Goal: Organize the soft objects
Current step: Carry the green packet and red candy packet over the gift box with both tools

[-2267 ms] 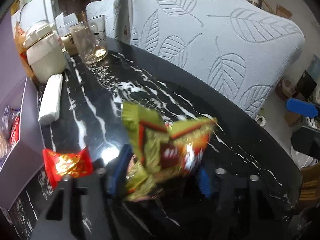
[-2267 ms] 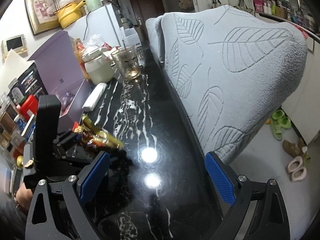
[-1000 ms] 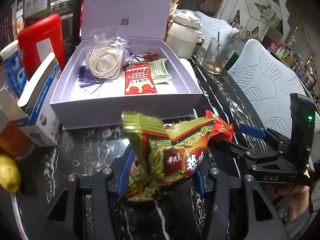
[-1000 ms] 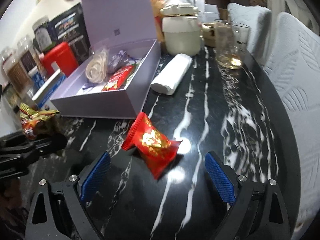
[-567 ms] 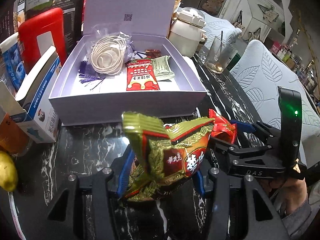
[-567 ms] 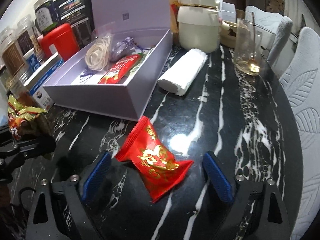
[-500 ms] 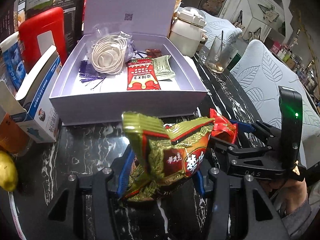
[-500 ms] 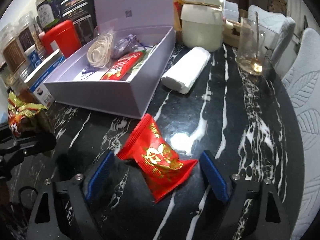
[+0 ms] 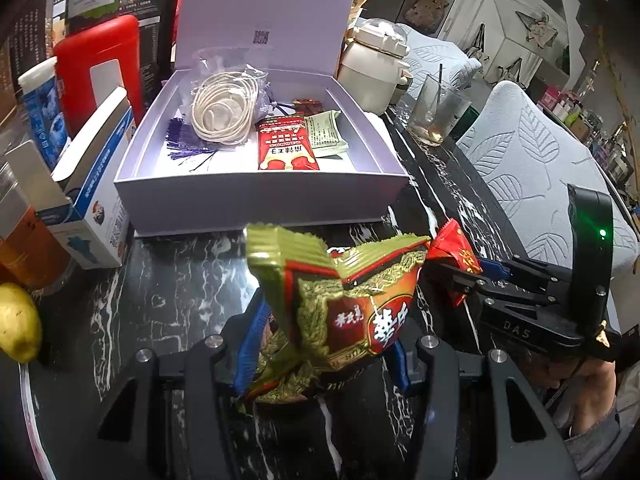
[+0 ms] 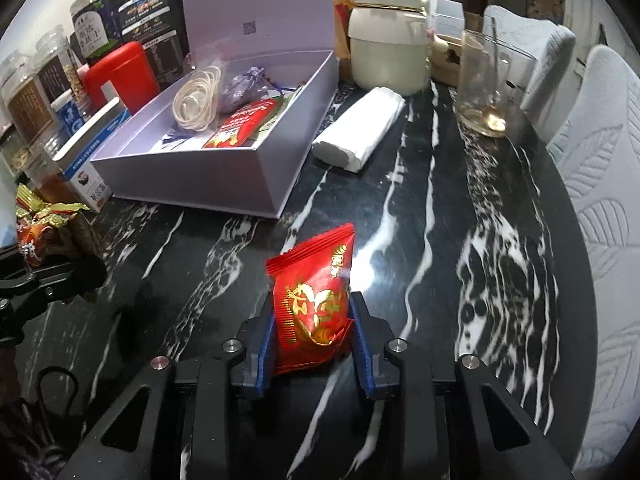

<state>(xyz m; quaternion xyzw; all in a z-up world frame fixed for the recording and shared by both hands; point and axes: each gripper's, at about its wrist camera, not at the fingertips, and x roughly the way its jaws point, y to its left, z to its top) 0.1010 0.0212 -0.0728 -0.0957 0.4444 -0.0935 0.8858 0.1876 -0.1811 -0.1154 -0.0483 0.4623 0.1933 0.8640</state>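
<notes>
Two crinkly foil packets (image 9: 340, 304) (image 10: 312, 308), marble tabletop (image 10: 440, 220)

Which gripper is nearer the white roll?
Right. The right gripper sits below the white roll across bare table; the left gripper is farther off, beyond the box.

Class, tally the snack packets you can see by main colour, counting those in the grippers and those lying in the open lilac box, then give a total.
Red packets: 2, one in the right gripper, one in the box
Green-and-gold packets: 1, in the left gripper
Pale green packets: 1, in the box
Total: 4
</notes>
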